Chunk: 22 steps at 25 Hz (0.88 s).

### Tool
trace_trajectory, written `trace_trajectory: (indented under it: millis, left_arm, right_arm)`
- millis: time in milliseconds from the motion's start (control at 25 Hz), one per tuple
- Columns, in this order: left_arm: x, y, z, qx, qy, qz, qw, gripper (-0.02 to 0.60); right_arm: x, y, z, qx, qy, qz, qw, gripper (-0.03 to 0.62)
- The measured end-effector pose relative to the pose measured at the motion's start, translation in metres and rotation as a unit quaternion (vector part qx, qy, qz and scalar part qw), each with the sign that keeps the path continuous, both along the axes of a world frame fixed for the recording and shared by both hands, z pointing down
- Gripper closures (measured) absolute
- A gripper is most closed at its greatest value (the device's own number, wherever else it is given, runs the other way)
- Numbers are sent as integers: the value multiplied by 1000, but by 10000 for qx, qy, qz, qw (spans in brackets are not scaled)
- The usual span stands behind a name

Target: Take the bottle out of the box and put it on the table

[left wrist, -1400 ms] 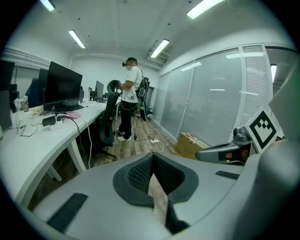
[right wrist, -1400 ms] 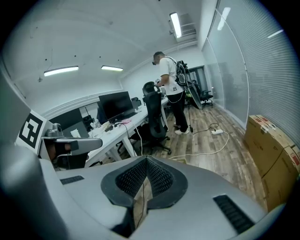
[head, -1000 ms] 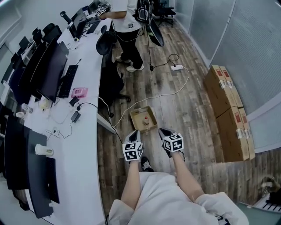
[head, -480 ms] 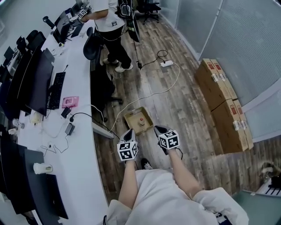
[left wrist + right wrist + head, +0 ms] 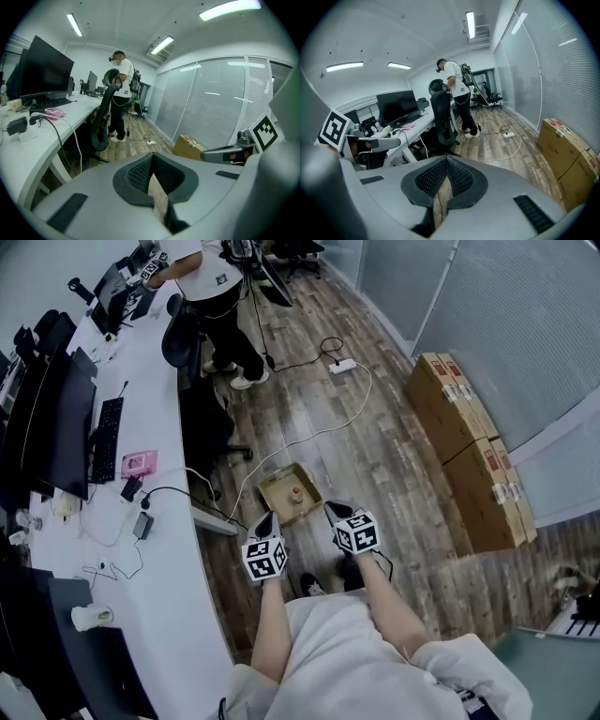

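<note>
An open cardboard box [image 5: 277, 486] sits on the wooden floor beside the white desk [image 5: 178, 549]. A small bottle [image 5: 296, 495] with a red cap stands upright inside it. In the head view, my left gripper [image 5: 265, 518] hangs just short of the box's near left corner. My right gripper [image 5: 330, 510] hangs off its near right corner. Both are apart from the box. In the left gripper view the left gripper [image 5: 152, 157] has its jaws shut with nothing between them. The right gripper [image 5: 446, 159] is likewise shut and empty.
A person [image 5: 211, 277] stands at the far end by a tripod. A black office chair [image 5: 192, 423] sits beyond the box. Stacked cartons [image 5: 469, 446] line the right wall. A white cable and power strip [image 5: 339, 366] cross the floor. Monitors, a keyboard [image 5: 105, 432] and a paper cup [image 5: 86, 617] sit on the desk.
Both grippers have moved forward and slightly down, closing in on the box. Their jaws have stayed shut. The bottle has not moved.
</note>
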State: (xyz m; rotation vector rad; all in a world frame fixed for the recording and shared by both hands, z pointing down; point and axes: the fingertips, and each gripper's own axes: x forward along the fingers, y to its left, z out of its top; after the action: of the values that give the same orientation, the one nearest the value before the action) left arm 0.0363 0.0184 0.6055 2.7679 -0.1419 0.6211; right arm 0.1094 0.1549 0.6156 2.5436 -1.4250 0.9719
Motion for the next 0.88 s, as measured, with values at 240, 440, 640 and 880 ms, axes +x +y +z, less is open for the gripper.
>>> trace_trajectory:
  millis: [240, 440, 640, 880]
  left_arm:
    - [3, -20, 4, 12, -49, -203, 9998, 568]
    - [16, -50, 4, 41, -89, -575, 9983, 568]
    - [39, -64, 13, -9, -270, -749, 9968, 568]
    - [73, -93, 15, -85, -400, -1247, 9913, 568]
  right_arm:
    - [17, -22, 3, -72, 41, -76, 9999, 556]
    - [39, -55, 8, -141, 76, -419, 9990, 556]
    - [67, -89, 7, 235, -147, -895, 9956, 556]
    - [119, -138, -5, 633, -374, -1442, 9868, 556]
